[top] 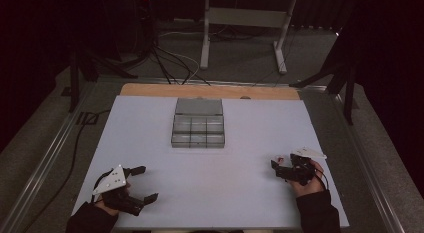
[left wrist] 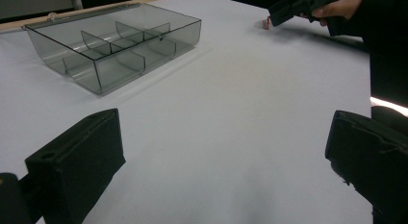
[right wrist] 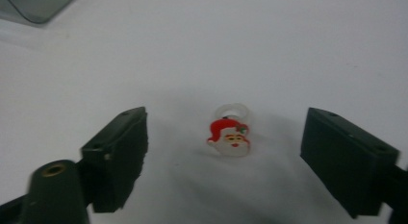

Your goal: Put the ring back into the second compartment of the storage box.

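A small Santa-face ring (right wrist: pixel 230 135), red hat and clear band, lies flat on the white table (top: pixel 230 183). My right gripper (right wrist: pixel 227 137) stands open around it, one jaw on each side, neither pad touching. From above, that gripper (top: pixel 279 165) is at the table's right, near the front, with the ring (top: pixel 280 158) just at its tips. My left gripper (top: pixel 145 183) rests at the front left, open and holding nothing. In the left gripper view its jaws (left wrist: pixel 226 142) frame bare table, and the right gripper (left wrist: pixel 288 10) with the ring (left wrist: pixel 266 24) shows far off.
A clear grey plastic box (top: pixel 198 124) with several compartments and its lid laid back sits at the table's middle rear; its near wall (left wrist: pixel 139 65) shows in the left gripper view and a corner (right wrist: pixel 33 5) in the right one. Cables and a stand (top: pixel 240 23) lie on the floor beyond.
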`<state>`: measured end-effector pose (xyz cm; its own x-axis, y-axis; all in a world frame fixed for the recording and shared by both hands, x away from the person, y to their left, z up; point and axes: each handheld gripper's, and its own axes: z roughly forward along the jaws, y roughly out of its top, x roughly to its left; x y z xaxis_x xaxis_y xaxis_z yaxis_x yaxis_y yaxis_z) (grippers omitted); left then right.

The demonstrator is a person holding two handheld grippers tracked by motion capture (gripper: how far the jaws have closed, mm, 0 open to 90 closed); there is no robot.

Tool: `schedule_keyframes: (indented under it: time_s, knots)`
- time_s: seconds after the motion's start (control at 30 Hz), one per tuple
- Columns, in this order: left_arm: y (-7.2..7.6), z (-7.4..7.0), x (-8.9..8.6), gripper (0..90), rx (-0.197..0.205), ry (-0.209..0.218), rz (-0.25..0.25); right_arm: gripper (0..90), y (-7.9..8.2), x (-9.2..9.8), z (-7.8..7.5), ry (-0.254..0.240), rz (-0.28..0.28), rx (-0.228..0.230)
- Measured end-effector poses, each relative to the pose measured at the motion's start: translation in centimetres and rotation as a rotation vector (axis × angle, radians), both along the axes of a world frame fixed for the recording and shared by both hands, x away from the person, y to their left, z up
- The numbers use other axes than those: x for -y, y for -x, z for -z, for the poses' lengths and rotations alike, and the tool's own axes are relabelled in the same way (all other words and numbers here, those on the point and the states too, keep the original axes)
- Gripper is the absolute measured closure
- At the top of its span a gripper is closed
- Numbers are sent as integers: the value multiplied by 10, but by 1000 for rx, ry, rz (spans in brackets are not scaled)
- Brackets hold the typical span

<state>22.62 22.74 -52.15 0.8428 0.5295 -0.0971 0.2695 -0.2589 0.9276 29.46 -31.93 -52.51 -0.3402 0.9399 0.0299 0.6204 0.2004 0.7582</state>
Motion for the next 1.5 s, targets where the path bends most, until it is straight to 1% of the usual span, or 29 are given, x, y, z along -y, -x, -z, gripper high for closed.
schedule_keyframes:
  time_s: [0.03,0.1,0.13,0.17,0.2,0.23,0.3,0.33,0.37,0.5,0.63,0.7,0.8,0.87,1.0,1.1,1.2,1.3,1.4,1.5]
  knots:
    - [0,0,0,3,0,0,0,173,0,0,0,0,0,0]
    - [0,0,0,3,-1,-1,-1,222,-1,0,0,24,-4,-1]
    - [0,0,0,3,0,-3,0,263,-1,0,0,34,-6,1]
    - [0,0,0,3,0,-3,1,263,-1,0,0,34,-6,1]
    - [0,0,0,3,0,-2,1,286,-1,-1,0,36,-9,-2]
    - [0,0,0,3,0,0,0,341,-2,-1,0,48,-12,5]
    - [0,0,0,3,0,-2,-1,398,-2,-1,-1,46,-10,10]
    - [0,0,0,3,0,-2,-1,398,-2,-1,-1,46,-10,10]
    - [0,0,0,3,0,-1,1,418,-2,-2,-2,49,-11,12]
    - [0,0,0,3,-2,-4,-2,481,-5,-2,0,46,-11,-8]
    - [0,1,0,3,-7,-6,-3,563,-7,-3,2,59,-12,-22]
    - [0,1,0,3,-5,-12,-1,573,-8,-4,2,66,-11,-23]
    - [-1,1,0,3,-9,-3,-2,601,-9,-4,2,75,-8,-24]
    - [-1,1,0,3,-9,-4,-3,620,-10,-3,3,71,1,-33]
    - [-1,1,0,3,-7,-6,-5,661,-11,-4,4,72,-6,-45]
    - [0,1,0,3,-5,-8,-2,673,-11,-6,4,79,-6,-51]
    - [-1,1,0,3,-8,-7,-5,684,-11,-5,4,69,2,-56]
    - [-1,1,0,3,-9,-8,-3,694,-12,-6,3,74,8,-59]
    - [-1,1,0,3,-9,-8,-5,708,-12,-6,3,75,16,-60]
    - [-1,1,0,3,-9,-6,-5,715,-10,-6,0,78,22,-47]
